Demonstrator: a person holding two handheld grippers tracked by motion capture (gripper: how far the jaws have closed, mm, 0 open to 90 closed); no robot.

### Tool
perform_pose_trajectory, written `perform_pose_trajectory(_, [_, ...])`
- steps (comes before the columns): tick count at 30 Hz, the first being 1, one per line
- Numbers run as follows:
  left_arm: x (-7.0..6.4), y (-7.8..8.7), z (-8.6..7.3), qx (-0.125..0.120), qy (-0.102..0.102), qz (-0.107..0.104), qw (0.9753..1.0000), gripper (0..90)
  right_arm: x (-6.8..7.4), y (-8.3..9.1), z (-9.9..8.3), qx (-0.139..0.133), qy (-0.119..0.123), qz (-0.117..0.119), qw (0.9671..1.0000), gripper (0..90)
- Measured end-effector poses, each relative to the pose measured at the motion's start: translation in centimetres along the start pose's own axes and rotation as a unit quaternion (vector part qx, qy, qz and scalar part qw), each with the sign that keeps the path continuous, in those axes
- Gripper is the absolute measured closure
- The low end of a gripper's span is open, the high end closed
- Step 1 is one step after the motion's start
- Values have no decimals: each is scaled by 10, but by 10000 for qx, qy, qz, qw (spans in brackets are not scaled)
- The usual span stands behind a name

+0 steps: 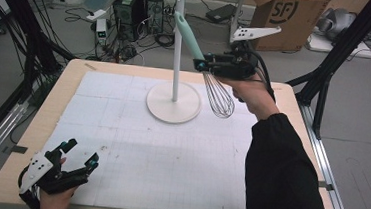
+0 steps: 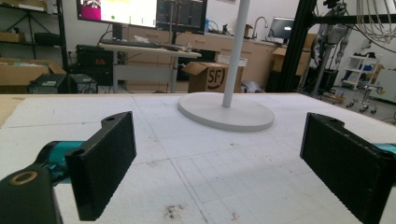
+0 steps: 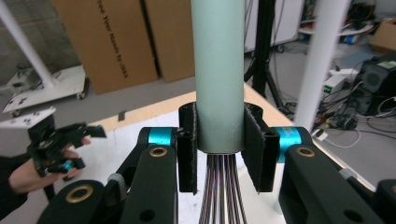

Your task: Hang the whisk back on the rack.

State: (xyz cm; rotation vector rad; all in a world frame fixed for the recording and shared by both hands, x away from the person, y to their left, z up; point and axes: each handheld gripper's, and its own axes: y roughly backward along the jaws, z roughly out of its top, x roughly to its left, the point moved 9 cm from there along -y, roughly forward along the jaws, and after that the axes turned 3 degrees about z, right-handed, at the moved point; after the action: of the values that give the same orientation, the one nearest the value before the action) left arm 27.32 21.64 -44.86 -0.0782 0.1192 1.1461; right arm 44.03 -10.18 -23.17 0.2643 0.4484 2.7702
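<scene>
Here's the whisk (image 1: 204,61): a pale mint-green, round plastic handle with a balloon of thin steel wires. It's up in the air, tilted, handle rising to the upper left across the white stand pole, wire head hanging low right, just above the edge of the stand's round base, clamped at the handle's lower end.

Whisk (image 1: 211,71): matt, smooth mint-green plastic handle, shiny metal wires. Stand (image 1: 173,101): smooth white, satin finish (metal or plastic, can't tell). Right gripper (image 3: 219,149) pads: rough matt black. Worktop (image 1: 47,118): pale wood edge, covered by a scuffed white gridded mat (image 1: 159,152).
</scene>
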Motion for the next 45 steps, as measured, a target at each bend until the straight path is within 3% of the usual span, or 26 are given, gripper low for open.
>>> perform_pose_trajectory(10, [2,-1,0,7,38,13,10000,110,-22,13,10,-212,-151,-185,9995,692])
perform_pose_trajectory(16, [2,-3,-1,33,45,0,10000,109,-34,22,21,-351,-123,-286,9989,692])
perform_pose_trajectory(23, [4,-3,-1,35,66,38,10000,110,-46,29,22,-338,-144,-424,9984,692])
perform_pose_trajectory(45, [5,-2,-1,12,89,42,10000,110,-52,13,20,-225,-189,-406,9987,692])
